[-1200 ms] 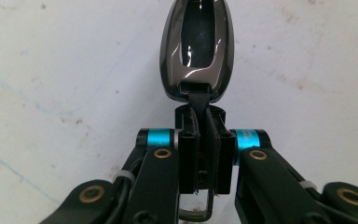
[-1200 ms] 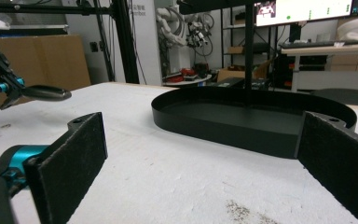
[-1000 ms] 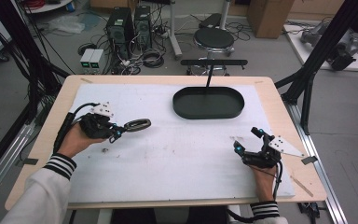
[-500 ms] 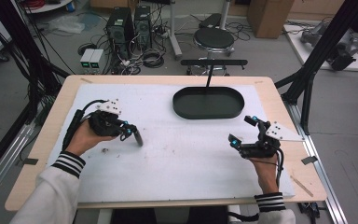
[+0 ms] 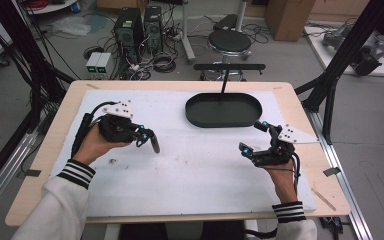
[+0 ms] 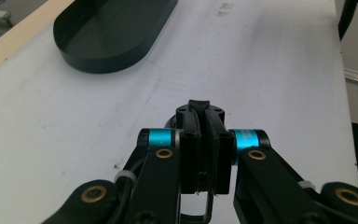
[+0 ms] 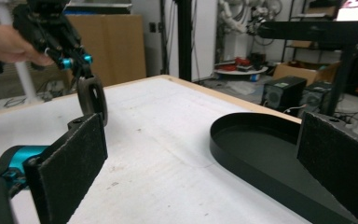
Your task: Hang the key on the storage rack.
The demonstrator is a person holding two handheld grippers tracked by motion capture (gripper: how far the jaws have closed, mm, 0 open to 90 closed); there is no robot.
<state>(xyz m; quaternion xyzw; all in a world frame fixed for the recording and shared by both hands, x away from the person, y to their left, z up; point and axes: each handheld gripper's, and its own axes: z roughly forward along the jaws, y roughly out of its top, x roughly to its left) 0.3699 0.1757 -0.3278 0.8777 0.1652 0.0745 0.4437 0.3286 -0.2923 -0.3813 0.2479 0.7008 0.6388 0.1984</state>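
Observation:
My left gripper (image 5: 144,136) hovers over the left half of the white table cover, shut on a dark ring-shaped object (image 5: 155,144) that hangs down from its jaws. In the left gripper view the jaws (image 6: 204,140) press together on that object. The right gripper view shows the same left gripper (image 7: 77,63) at the far left, with the round object (image 7: 92,98) dangling under it. My right gripper (image 5: 254,137) is raised above the table's right side. It stands open, and nothing lies between its pads (image 7: 72,163). A black oval tray (image 5: 223,109) sits empty at the back.
The tray (image 6: 107,32) lies ahead and to the left of the left gripper, and to the right of the right gripper's jaws (image 7: 261,144). A white cover (image 5: 200,170) spans the wooden table. Black frame posts (image 5: 340,65) rise at the right edge. Computers and a stool stand beyond the table.
The left hand has turned, so the ring that stuck out level to the right now hangs downward. Both hands have lifted. The right gripper has shifted away from the front edge.

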